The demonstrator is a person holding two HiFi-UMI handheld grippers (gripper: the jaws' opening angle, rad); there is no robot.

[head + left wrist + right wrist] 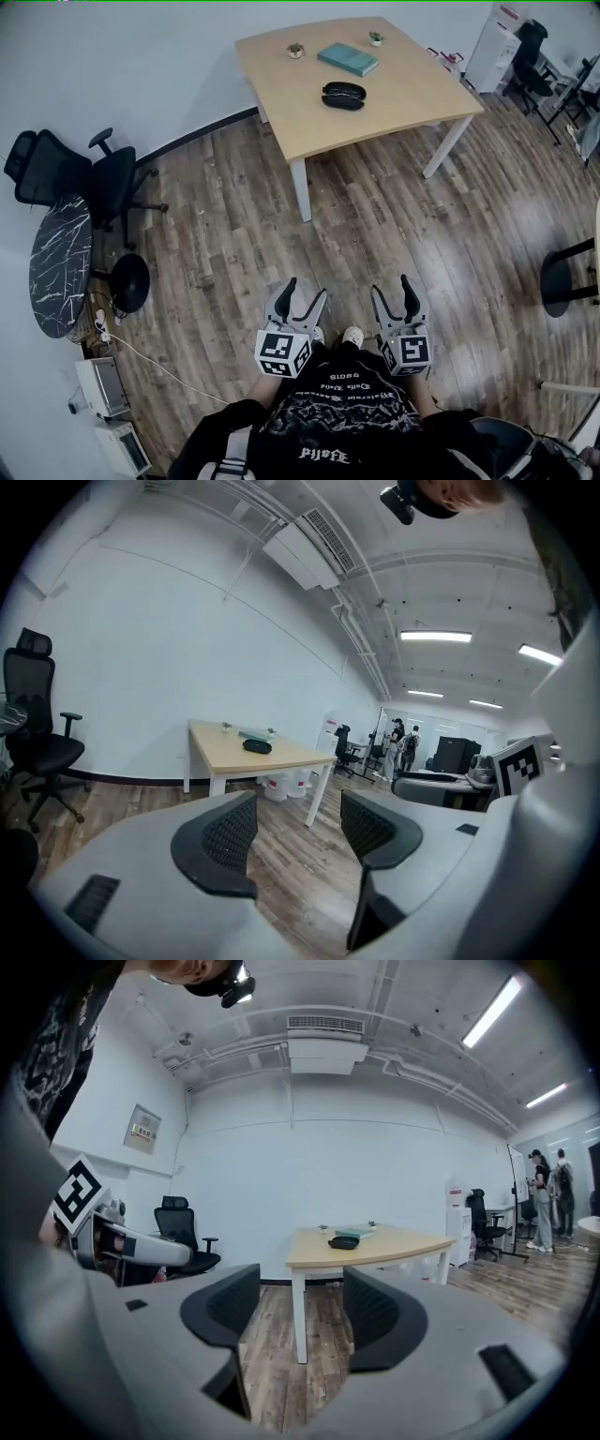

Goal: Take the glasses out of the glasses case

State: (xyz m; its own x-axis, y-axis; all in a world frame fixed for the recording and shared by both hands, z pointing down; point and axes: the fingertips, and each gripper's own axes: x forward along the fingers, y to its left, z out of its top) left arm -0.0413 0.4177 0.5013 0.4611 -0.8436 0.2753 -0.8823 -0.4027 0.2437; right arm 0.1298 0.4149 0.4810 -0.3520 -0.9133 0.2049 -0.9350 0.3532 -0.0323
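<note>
A black glasses case [343, 95] lies closed on the light wooden table [394, 108] at the far side of the room; no glasses show. It also appears small and distant in the left gripper view [257, 746] and the right gripper view [343, 1242]. Both grippers are held close to my body above the wooden floor, far from the table. My left gripper [307, 292] is open with nothing between its jaws [298, 827]. My right gripper [392, 289] is open and empty as well [300, 1302].
A teal book [348, 59] and two small potted plants [295, 50] share the table. A black office chair [75, 173] and a round marble table [59, 265] stand at the left. More chairs [527, 56] and desks are at the right.
</note>
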